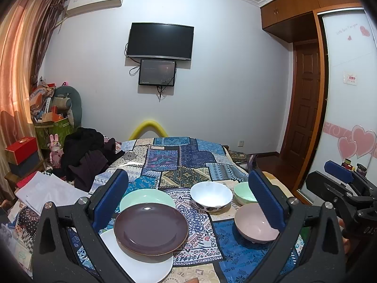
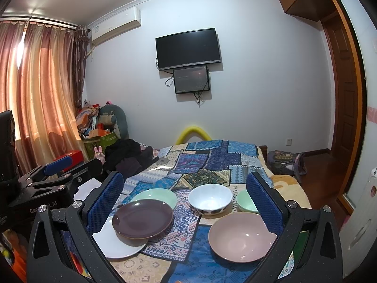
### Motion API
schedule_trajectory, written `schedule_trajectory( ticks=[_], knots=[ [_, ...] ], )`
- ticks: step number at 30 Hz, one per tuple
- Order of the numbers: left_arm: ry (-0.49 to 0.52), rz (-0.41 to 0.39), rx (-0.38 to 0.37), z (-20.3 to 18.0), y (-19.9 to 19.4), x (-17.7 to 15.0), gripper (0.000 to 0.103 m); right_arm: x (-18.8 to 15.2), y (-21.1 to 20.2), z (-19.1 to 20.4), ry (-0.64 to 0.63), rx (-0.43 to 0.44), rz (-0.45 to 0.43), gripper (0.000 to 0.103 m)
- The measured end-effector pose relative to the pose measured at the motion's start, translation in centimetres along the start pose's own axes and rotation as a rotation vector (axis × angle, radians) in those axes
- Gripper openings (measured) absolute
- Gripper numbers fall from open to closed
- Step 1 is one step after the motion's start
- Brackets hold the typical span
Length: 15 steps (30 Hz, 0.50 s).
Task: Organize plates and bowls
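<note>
Both tongs (image 1: pixel 188 202) (image 2: pixel 186 202) held released; nothing grasped yet. Near-left glossy brown ceramic plate (image 1: pixel 150 227) judged next pick.

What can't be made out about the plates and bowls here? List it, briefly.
- Green bowl: its right side is hidden behind the left gripper's finger pad; likewise covered in the right wrist view.
- White plate: largely covered by the brown plate.
- Green plate: near part hidden under the brown plate.
- Pink bowl: right rim behind the right gripper's finger.
</note>
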<state>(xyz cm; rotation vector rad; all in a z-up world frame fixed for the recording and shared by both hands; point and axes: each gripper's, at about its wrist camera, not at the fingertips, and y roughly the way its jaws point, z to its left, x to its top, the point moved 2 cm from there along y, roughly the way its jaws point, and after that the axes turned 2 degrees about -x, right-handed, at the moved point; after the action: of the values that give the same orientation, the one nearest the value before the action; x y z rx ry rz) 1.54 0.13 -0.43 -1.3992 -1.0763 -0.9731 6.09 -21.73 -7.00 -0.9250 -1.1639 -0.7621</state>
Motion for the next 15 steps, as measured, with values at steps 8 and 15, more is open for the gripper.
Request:
schedule_trajectory(
  ticks=[8, 15],
  knots=[
    [0.003, 0.006, -0.003, 0.0, 0.03, -0.19, 0.103, 0.03, -0.02, 0.0, -0.001, -0.001, -0.001, 0.103],
    [-0.001, 0.011, -0.002, 0.02, 0.13, -0.11, 0.103, 0.12, -0.08, -0.06, 0.001, 0.0, -0.001, 0.103]
  ],
)
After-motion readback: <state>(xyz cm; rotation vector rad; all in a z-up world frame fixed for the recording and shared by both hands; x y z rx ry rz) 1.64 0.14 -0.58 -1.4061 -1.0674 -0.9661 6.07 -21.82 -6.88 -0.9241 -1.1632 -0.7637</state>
